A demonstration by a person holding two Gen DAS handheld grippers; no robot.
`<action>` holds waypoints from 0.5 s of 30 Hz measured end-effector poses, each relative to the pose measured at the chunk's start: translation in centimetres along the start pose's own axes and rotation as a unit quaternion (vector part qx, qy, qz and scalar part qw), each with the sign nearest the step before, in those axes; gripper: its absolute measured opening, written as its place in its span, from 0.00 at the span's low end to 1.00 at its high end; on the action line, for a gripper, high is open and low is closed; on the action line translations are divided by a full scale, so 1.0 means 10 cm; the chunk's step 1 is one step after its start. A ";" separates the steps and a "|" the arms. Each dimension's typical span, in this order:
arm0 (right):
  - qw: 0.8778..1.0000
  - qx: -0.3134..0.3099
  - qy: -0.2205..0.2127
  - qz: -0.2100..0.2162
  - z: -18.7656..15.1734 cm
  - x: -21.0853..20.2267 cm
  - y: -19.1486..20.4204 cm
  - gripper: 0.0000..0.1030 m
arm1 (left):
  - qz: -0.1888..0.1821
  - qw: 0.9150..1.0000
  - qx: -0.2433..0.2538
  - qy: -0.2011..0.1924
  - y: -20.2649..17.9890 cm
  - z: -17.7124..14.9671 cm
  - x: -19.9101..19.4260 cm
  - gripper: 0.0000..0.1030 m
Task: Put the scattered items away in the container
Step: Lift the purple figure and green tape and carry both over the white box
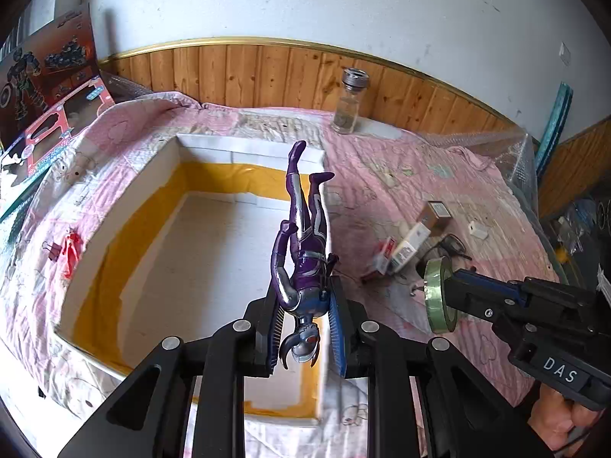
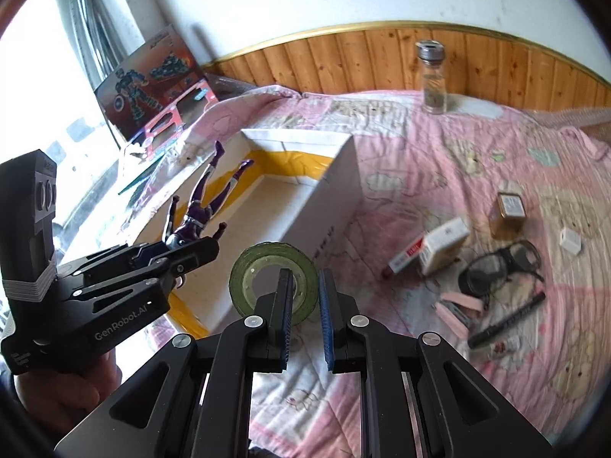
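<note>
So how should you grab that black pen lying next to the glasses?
Take the black pen across the middle of its barrel, coming straight down from above. It lies flat on the pink quilt, long and thin, so the fingers of a tool should close across its narrow width. Its upper end sits close to the glasses, so the free middle is probably safest.

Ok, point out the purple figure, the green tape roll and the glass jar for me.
purple figure (image 1: 305, 259), left wrist view, on its torso.
green tape roll (image 2: 248, 271), right wrist view, on its left rim.
glass jar (image 1: 346, 112), left wrist view, on its glass body.

1 figure (image 1: 305, 244), 1 tape roll (image 2: 273, 282), 1 box (image 1: 168, 175), 1 jar (image 2: 433, 76), 1 pr glasses (image 2: 500, 263).
</note>
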State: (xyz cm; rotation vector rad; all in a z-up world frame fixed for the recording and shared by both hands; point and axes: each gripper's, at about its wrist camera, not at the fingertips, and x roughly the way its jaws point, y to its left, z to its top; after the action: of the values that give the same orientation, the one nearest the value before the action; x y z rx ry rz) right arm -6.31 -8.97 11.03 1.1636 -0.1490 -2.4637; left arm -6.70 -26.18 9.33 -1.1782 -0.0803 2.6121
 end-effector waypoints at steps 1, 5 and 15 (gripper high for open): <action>1.000 -0.003 0.000 0.001 0.02 0.01 0.03 0.14 | 0.000 1.000 -0.001 0.000 0.03 0.01 0.00 0.22; 1.000 -0.012 0.004 0.008 0.12 0.08 0.16 0.14 | 0.005 1.000 -0.004 0.000 0.16 0.05 -0.01 0.22; 0.999 -0.035 0.013 0.019 0.39 0.29 0.40 0.14 | 0.012 1.000 -0.022 0.013 0.52 0.13 0.07 0.22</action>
State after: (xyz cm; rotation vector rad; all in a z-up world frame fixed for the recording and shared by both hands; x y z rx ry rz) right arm -9.68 -14.12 12.56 1.1524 -0.0756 -2.4007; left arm -9.30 -30.86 8.82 -1.2340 -0.1205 2.6283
